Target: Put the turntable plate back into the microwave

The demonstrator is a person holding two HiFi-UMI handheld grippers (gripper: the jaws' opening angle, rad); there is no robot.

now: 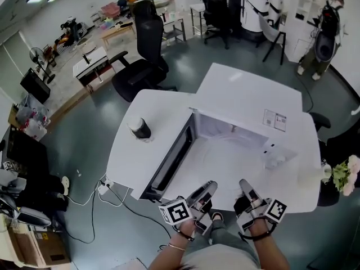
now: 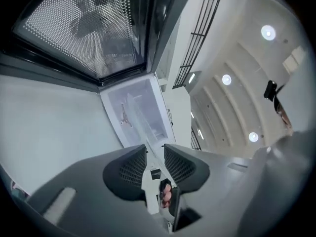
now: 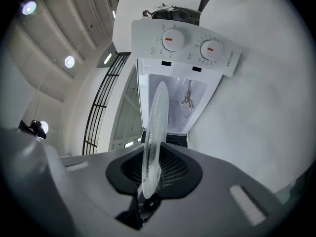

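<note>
Squeezing the rim of the turntable plate [image 3: 157, 122] tight in the right hand-held gripper [image 3: 155, 169], likely so as not to let the glass slip. Holding the left hand-held gripper [image 2: 150, 157] loose right beside it, with jaws apart and a pale strip between them, maybe the plate's other edge, not plainly pinched; probably only steadying now. Hovering low at the near edge of the white worktop [image 1: 132, 162], both close together, both pointing at the microwave [image 1: 253, 94]. Carrying the plate in the air, just in front of the open box and not yet inside it. Holding it flat like the floor of the box, by the look of it, so as to slide in easily. Showing clear glass, round, thin at the edge, with tiny bumps along the rim catching the light. Leaving the dark door [image 1: 171, 162] swung wide to the left, out of the way of the plate. Facing two round knobs [image 3: 170, 39] with red marks beside the opening. Aiming for the little three-armed piece [image 3: 187, 98] deep inside, likely the seat for the plate.
</note>
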